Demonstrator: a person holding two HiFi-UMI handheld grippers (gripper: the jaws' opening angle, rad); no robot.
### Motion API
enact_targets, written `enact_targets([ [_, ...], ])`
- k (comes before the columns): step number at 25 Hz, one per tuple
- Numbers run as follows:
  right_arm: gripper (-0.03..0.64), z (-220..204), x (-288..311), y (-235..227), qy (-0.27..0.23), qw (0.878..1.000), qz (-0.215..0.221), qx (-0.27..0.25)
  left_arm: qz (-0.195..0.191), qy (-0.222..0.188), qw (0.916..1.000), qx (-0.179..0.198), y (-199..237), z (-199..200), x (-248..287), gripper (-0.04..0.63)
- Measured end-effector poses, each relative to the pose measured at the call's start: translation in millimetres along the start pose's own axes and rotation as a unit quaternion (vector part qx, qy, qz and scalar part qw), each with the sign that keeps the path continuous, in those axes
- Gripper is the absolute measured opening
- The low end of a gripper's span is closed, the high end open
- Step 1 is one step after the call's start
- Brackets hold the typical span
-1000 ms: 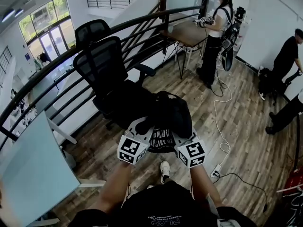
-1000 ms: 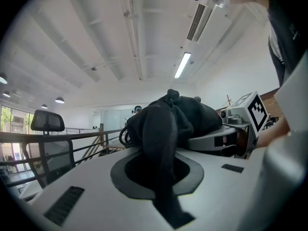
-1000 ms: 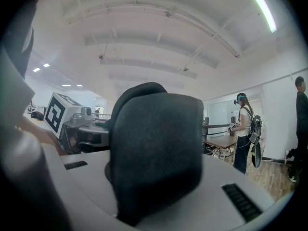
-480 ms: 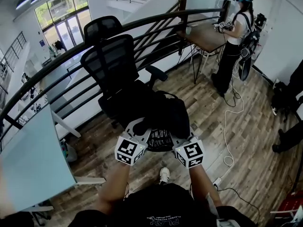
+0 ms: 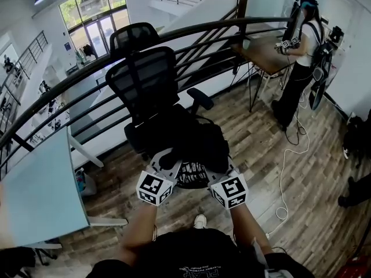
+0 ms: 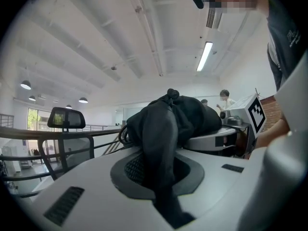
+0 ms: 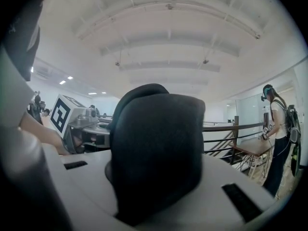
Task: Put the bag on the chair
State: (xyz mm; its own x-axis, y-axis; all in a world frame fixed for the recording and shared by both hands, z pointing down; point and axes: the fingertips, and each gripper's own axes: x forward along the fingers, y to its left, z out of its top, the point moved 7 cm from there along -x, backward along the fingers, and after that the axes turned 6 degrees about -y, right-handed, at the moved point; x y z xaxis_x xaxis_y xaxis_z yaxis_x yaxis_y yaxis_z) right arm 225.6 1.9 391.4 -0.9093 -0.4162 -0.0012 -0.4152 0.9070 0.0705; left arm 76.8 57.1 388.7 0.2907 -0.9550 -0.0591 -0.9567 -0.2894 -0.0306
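Black fabric bag (image 5: 203,143) held at the seat of the black mesh office chair (image 5: 144,80), centre of the frame.
The left gripper (image 5: 166,158) and the right gripper (image 5: 223,168) both pinch its cloth, jaws nearly closed.

- Open-plan office, upper mezzanine level.
- Black mesh-backed office chair (image 5: 145,86) with headrest, on wheels.
- Dark curved metal railing (image 5: 191,30) overlooks a lower floor with tall glass entrance doors (image 5: 98,25).
- Wooden desk on thin metal legs (image 5: 264,51); a standing person with a backpack rig (image 5: 304,68) beside it.
- Pale blue-grey tabletop (image 5: 35,190) at left.
- Wood-look plank floor (image 5: 301,213), white trailing cable (image 5: 284,178).
- Long ceiling strip light (image 6: 204,56).
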Motion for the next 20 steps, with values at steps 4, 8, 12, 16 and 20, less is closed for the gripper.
enact_targets([
  [4, 0.032, -4, 13, -19, -0.002, 1.000, 0.017, 0.003, 0.017, 0.005, 0.9998, 0.002, 7, -4, 17, 0.048],
  [8, 0.032, -5, 31, -32, -0.003, 1.000, 0.029, 0.009, 0.028, 0.010, 0.9996, 0.000, 21, -5, 29, 0.048],
  [12, 0.032, -9, 53, -40, -0.003, 0.999, 0.041, 0.015, 0.038, 0.012, 0.9992, -0.003, 40, -10, 39, 0.048],
  [16, 0.032, -18, 81, -50, 0.002, 0.999, 0.047, 0.018, 0.044, 0.013, 0.9989, -0.007, 65, -20, 51, 0.048],
  [20, 0.032, -26, 118, -55, 0.006, 0.999, 0.050, 0.012, 0.049, 0.013, 0.9986, -0.012, 99, -32, 61, 0.048],
])
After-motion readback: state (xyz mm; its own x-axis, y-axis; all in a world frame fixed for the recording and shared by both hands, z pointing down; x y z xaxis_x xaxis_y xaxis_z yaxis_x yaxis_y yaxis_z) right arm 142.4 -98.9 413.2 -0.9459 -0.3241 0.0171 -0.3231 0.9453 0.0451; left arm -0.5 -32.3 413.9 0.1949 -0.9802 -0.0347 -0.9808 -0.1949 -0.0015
